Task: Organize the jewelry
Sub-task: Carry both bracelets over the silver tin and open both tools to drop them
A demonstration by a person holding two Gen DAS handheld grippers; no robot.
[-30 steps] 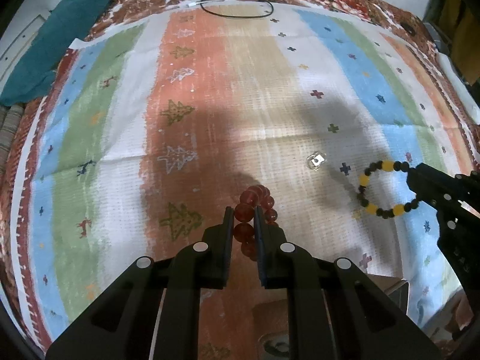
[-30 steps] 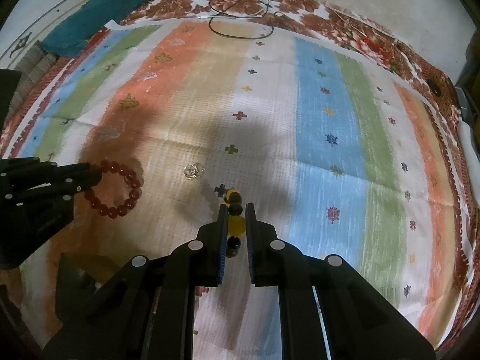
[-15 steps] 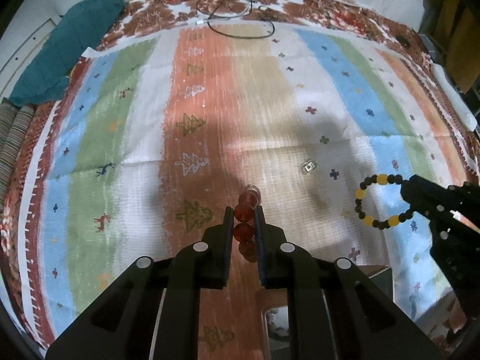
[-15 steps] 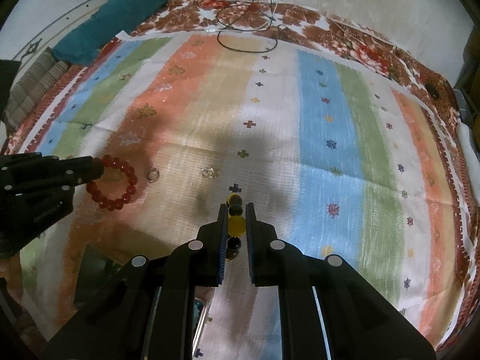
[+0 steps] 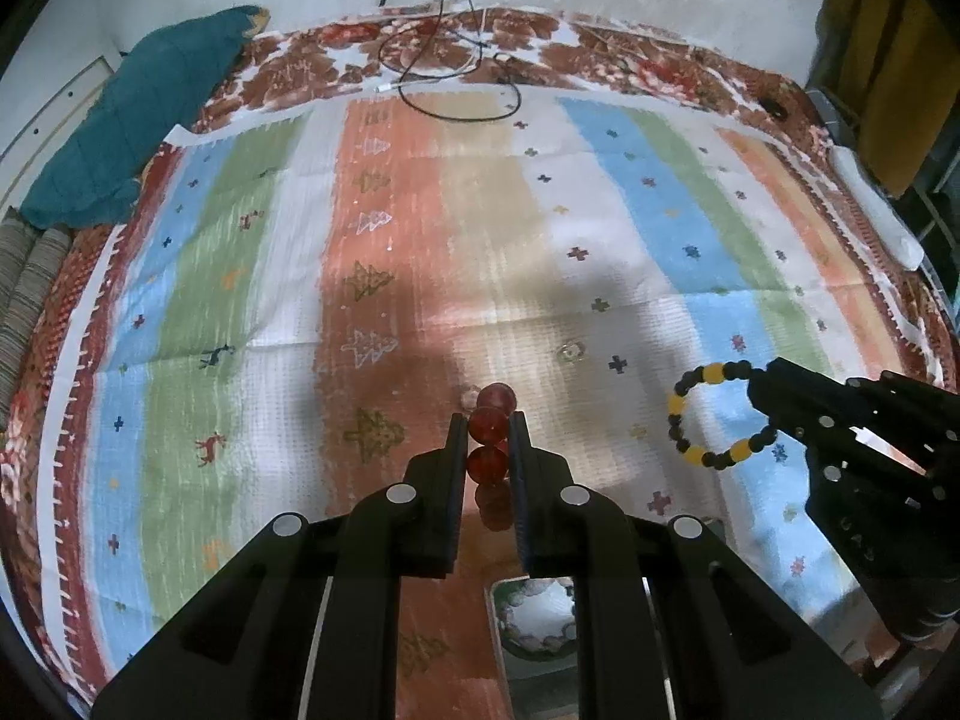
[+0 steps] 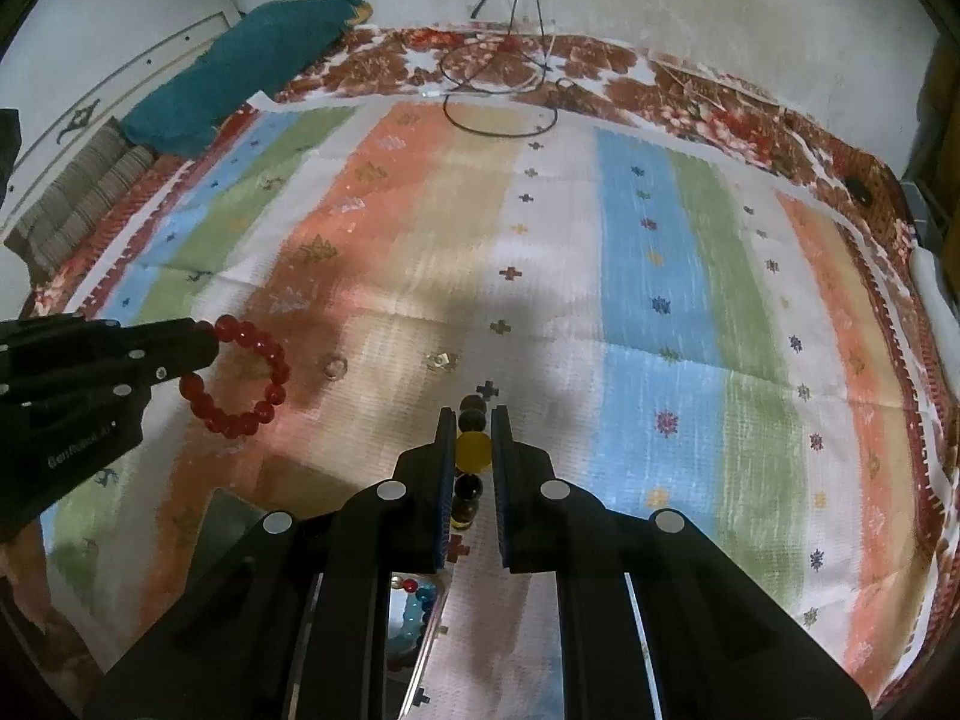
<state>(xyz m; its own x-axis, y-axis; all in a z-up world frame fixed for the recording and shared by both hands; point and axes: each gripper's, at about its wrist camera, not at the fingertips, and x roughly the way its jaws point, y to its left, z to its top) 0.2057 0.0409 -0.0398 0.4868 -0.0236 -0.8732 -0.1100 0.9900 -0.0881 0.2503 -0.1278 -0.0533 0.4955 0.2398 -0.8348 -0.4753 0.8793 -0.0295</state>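
My left gripper (image 5: 487,427) is shut on a red bead bracelet (image 5: 491,443) and holds it above the striped cloth; the bracelet also shows as a ring in the right wrist view (image 6: 240,381). My right gripper (image 6: 471,420) is shut on a black and yellow bead bracelet (image 6: 471,447), which also shows in the left wrist view (image 5: 714,414). A small silver ring (image 6: 335,367) and a small clear jewel piece (image 6: 441,360) lie on the cloth. A metal jewelry tray (image 5: 528,612) with beads in it sits below the grippers.
The striped patterned cloth (image 5: 420,240) covers the floor. A teal cushion (image 5: 144,114) lies at the far left. Black cables (image 5: 456,78) coil at the far edge. A white object (image 5: 876,210) lies at the right edge.
Both grippers have lifted upward with their bracelets, so the cloth looks farther away. The silver ring under the red bracelet has come into view. The tray shows more below.
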